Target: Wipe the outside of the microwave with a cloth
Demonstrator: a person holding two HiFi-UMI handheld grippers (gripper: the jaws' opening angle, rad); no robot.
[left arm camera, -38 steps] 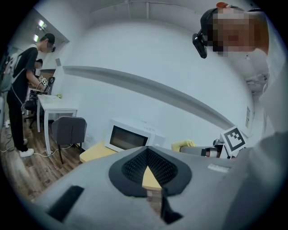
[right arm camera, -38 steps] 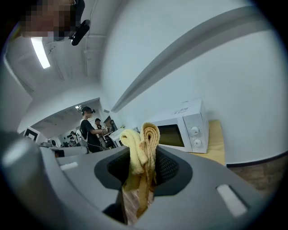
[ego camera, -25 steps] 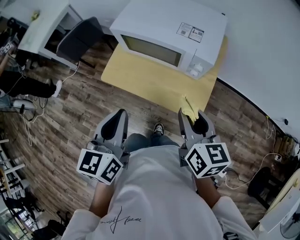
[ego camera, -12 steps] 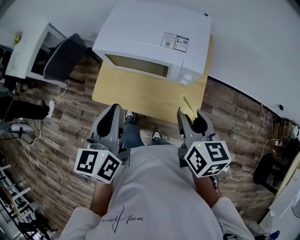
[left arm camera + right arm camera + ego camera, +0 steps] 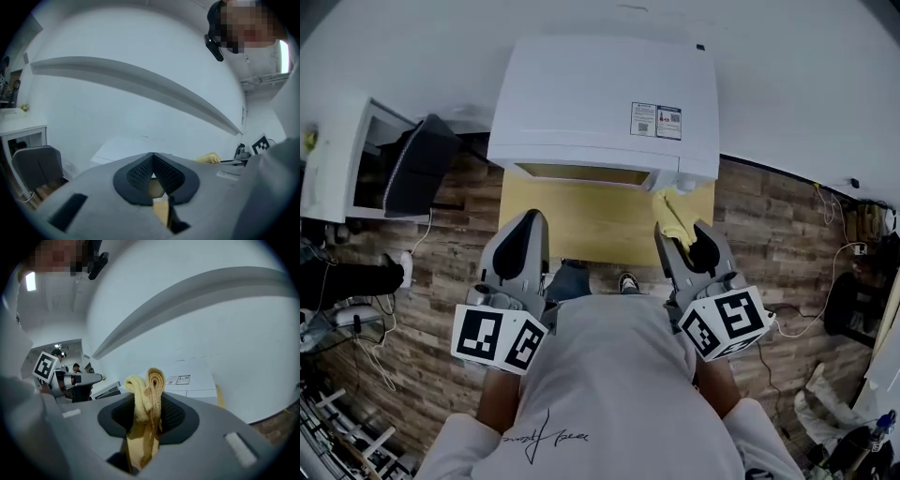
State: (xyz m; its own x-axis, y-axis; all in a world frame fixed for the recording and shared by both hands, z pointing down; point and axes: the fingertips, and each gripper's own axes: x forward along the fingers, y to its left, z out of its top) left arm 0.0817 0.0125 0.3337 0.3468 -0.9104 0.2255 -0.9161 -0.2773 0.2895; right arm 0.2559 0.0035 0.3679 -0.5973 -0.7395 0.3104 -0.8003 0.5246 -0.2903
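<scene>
1. Microwave (image 5: 600, 103): white, top face up to the head view, long axis running left to right across the person. It sits at the far edge of its support with the door face turned toward the person. A printed label (image 5: 656, 120) is on the top, toward the right end.

2. Desk (image 5: 581, 211): yellow top, carrying the microwave. A bare strip lies in front of the microwave door.

3. Left tool (image 5: 525, 225): in front of the microwave's left half, over the desk's near edge. It is clenched with the pads meeting and nothing between them. It stands apart from the microwave.

4. Right tool (image 5: 680, 234): in front of the microwave's right end and the nearer of the two to it. It is clenched on the cloth.

5. Cloth (image 5: 672, 214): yellow, folded into a thick roll and pinched between the right tool's pads (image 5: 173, 416). Its free end pokes forward toward the microwave's front lower right corner. It is at or just short of that face; contact cannot be told.

Judgement: the surface to wipe lies straight ahead of the cloth. The coming move looks like a short push forward, then a stroke leftward along the microwave's long axis.
</scene>
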